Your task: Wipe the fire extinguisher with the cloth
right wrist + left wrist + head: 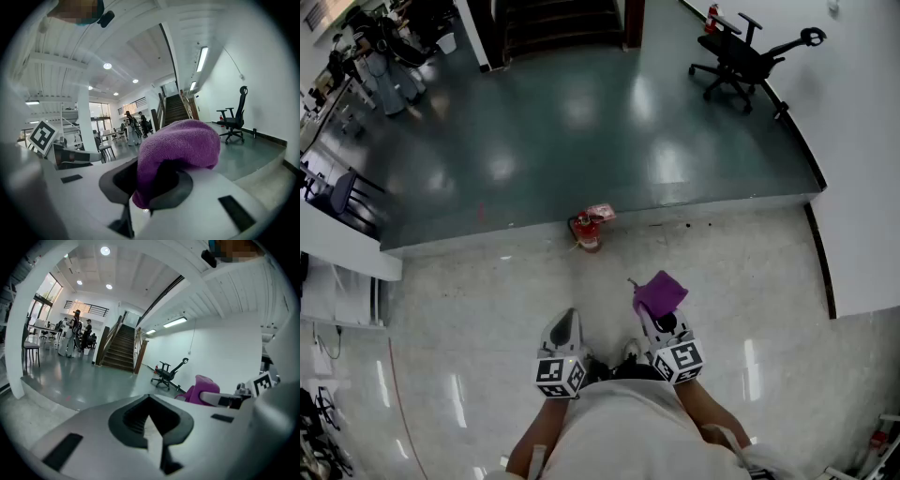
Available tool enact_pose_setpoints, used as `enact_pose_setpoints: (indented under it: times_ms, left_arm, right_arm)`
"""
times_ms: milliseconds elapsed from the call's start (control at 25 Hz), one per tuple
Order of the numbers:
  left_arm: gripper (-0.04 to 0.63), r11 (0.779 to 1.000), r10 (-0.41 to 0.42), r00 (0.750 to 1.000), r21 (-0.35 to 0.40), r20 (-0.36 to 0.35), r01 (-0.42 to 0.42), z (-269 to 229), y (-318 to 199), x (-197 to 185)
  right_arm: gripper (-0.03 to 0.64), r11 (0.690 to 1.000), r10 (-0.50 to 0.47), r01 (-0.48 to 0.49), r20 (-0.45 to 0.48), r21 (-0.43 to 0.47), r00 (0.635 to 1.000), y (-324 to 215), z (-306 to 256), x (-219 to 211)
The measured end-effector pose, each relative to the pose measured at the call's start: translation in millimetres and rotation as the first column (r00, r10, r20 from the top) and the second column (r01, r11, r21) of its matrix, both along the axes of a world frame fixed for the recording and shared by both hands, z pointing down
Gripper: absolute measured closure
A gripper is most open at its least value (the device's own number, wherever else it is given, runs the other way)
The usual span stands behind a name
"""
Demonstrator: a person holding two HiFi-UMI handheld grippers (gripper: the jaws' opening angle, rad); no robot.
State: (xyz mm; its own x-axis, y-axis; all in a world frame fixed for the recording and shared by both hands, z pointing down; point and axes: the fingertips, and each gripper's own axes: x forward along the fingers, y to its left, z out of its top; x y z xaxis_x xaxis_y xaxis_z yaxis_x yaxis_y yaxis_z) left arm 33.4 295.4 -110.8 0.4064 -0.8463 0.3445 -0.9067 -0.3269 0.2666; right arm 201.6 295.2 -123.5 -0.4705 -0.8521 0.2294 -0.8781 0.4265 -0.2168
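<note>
Fire extinguisher (588, 228): red, upright, noted on the pale speckled floor (487, 300), right at the edge where the dark green floor (581, 122) begins.
Cloth (660, 292): purple, bunched; held on the near side of the extinguisher, a little to its right, not touching it.
Right gripper (654, 314): jaws clamped on the cloth, which bulges over their tips in the right gripper view.
Left gripper (568, 319): jaws pressed together, nothing between them; held near the extinguisher on its near side, apart from it.
Surface: pale floor glossy, with light streaks; green floor beyond the extinguisher glossy too, ceiling lights mirrored in it.
Room: staircase (562, 23) far beyond the extinguisher; black office chair (741, 58) beyond and to its right, near a white wall (862, 141); people (75, 331) seen standing far beyond it, to the left.
</note>
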Motion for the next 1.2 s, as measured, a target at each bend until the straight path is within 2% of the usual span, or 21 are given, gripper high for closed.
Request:
enact_pose_setpoints:
  times_ms: [720,960,1200]
  left_arm:
    - [0.591,1.000,0.011,1.000,0.000,0.008,-0.011,5,0,12]
    - [0.591,1.000,-0.009,1.000,-0.018,0.024,0.010,24,-7,17]
    - [0.591,1.000,-0.017,0.999,0.006,0.045,0.017,30,-27,28]
  right_arm:
    - [0.555,1.000,-0.022,0.022,0.002,0.015,1.000,0,2,5]
    - [0.555,0.999,-0.035,0.035,-0.008,-0.020,0.999,-16,26,21]
    - [0.555,0.996,-0.079,0.077,-0.058,-0.041,0.995,-39,51,32]
